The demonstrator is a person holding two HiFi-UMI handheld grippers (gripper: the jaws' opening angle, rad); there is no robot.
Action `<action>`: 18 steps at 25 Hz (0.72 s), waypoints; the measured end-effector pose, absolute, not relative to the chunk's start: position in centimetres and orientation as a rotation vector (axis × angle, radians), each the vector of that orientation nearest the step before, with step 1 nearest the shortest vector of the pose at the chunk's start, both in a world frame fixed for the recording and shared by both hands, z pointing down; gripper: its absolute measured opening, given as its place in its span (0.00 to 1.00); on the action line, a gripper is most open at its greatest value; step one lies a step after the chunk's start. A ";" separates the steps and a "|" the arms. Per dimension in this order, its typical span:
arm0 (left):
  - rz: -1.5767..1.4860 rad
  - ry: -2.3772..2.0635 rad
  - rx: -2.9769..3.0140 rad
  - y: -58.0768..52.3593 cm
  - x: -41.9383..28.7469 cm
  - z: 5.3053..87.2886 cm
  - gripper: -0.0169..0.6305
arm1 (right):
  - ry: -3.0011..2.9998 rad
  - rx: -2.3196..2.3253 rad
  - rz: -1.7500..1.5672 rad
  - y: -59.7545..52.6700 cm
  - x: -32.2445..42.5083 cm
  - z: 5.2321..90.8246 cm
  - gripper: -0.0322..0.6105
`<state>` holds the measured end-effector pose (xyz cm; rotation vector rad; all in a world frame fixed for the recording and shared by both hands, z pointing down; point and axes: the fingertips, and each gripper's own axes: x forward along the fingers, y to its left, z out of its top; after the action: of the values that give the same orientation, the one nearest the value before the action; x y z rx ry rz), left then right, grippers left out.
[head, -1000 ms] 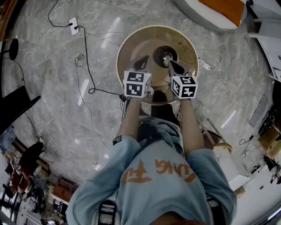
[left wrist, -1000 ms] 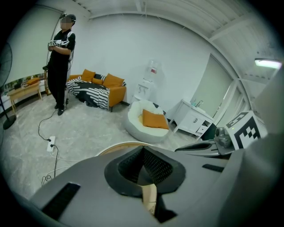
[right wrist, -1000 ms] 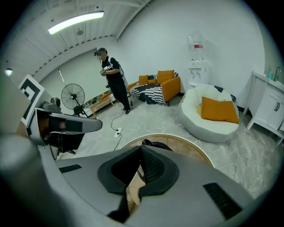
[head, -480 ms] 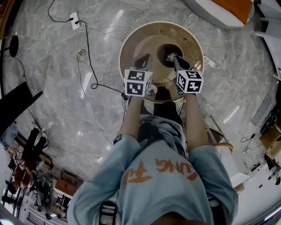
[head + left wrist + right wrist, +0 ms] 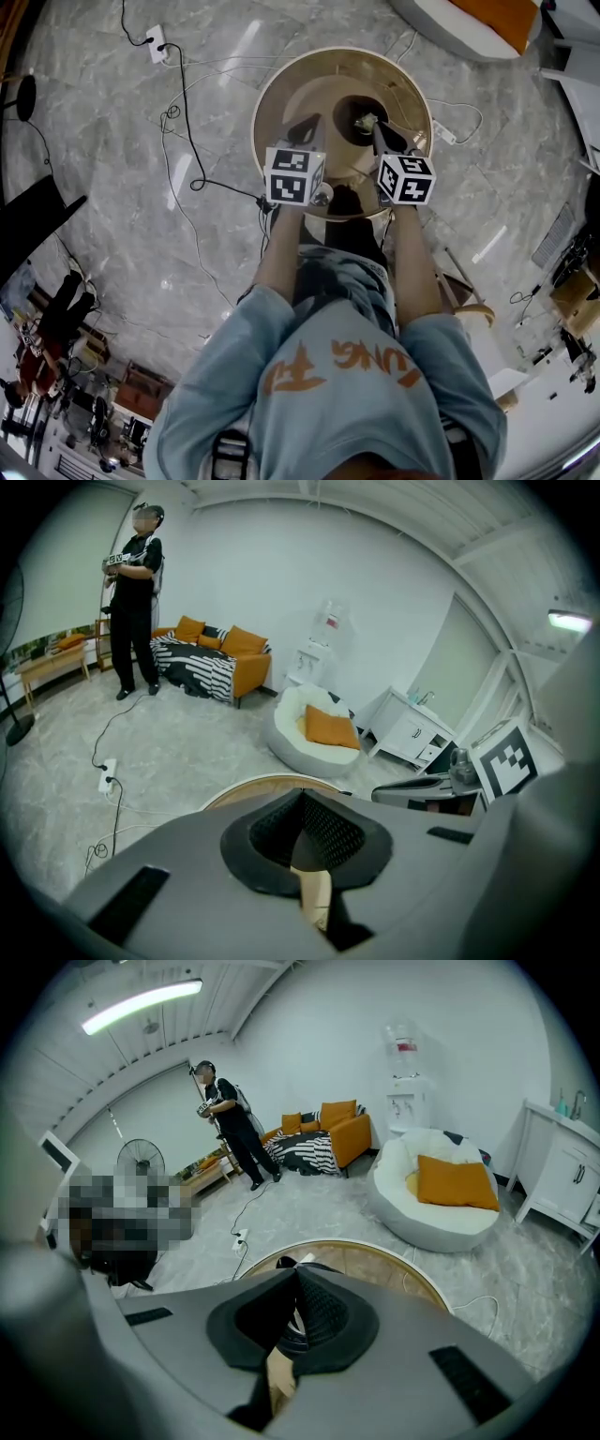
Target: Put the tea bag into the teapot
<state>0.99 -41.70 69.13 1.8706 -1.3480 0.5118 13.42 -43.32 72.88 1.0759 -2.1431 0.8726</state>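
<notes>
A round wooden table (image 5: 272,94) carries a dark teapot (image 5: 349,108), seen from above with its top open. My right gripper (image 5: 373,128) hangs over the pot's right rim. It is shut on a small pale tea bag (image 5: 366,121) that shows just at its tip. In the right gripper view the jaws (image 5: 298,1279) meet, and the teapot's dark ring (image 5: 292,1327) lies right behind them. My left gripper (image 5: 302,127) hovers over the table to the left of the pot. Its jaws (image 5: 302,799) are shut on nothing, with bare tabletop (image 5: 253,787) below.
Cables and a power strip (image 5: 157,45) trail over the marble floor to the left of the table. A white beanbag with an orange cushion (image 5: 459,23) sits beyond the table at the right. A person (image 5: 131,602) stands far off by an orange sofa (image 5: 225,653).
The right gripper has drifted a little to the right over the teapot's rim, tea bag still at its tip. The left gripper has kept its place.
</notes>
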 end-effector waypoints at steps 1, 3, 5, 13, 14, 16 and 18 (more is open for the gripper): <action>0.510 -1.349 1.871 -41.7 1.0 69.0 0.07 | -2.137 1.075 0.871 -43.3 13.6 73.0 0.07; 0.509 -1.352 1.873 -41.7 1.0 68.9 0.07 | -2.115 1.078 0.874 -43.3 14.0 73.7 0.07; 0.509 -1.357 1.872 -41.6 0.8 68.8 0.07 | -2.091 1.084 0.881 -43.3 14.3 74.4 0.07; 0.503 -1.371 1.861 -40.6 0.0 68.8 0.07 | -2.129 1.102 0.954 -42.9 13.5 74.7 0.28; 0.499 -1.372 1.864 -40.6 0.0 68.6 0.07 | -2.132 1.105 0.955 -42.9 13.6 74.5 0.30; 0.492 -1.374 1.873 -40.5 0.2 68.2 0.07 | -2.134 1.124 0.952 -42.7 13.9 74.0 0.31; 0.486 -1.374 1.881 -40.3 0.3 67.8 0.07 | -2.136 1.153 0.953 -42.4 14.3 73.3 0.31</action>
<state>0.28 -40.28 67.76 1.8812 -1.3738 0.4858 14.33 -42.44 73.33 1.1526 -2.1357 0.9534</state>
